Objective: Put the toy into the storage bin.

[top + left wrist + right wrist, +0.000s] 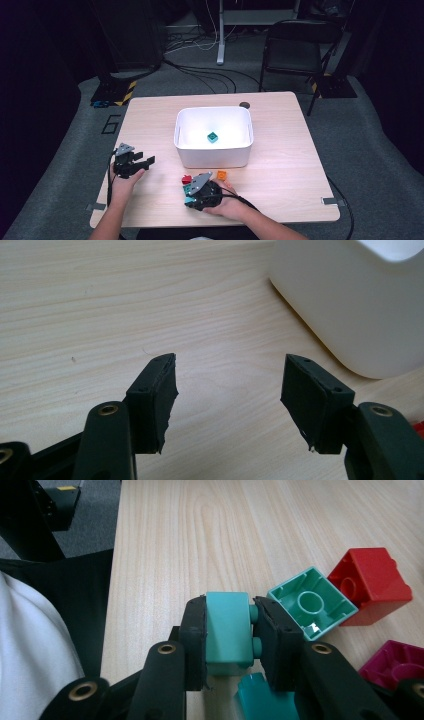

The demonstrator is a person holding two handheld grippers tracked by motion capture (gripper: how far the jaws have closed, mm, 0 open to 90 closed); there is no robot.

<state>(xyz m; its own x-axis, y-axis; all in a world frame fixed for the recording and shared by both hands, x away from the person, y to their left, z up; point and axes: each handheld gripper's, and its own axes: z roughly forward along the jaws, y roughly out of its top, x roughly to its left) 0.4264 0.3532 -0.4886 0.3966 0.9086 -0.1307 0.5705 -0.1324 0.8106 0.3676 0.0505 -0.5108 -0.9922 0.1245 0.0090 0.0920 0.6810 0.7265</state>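
Note:
My right gripper (230,605) is shut on a light teal brick (227,630), with the pads on its two sides and its studs against the right pad. In the high view this right gripper (190,196) sits near the table's front edge among loose bricks. Just beyond the jaws lie an upturned green brick (312,602) and a red brick (372,585). My left gripper (229,385) stands open over bare wood with nothing between its jaws. The high view places the left gripper (145,159) at the table's left front.
A white bin (212,110) stands mid-table with a teal brick (213,137) inside; its wall (360,305) is to the right of my left jaws. An orange brick (221,175) lies before the bin. A magenta brick (400,662) and a darker teal brick (262,700) lie close to the right jaws.

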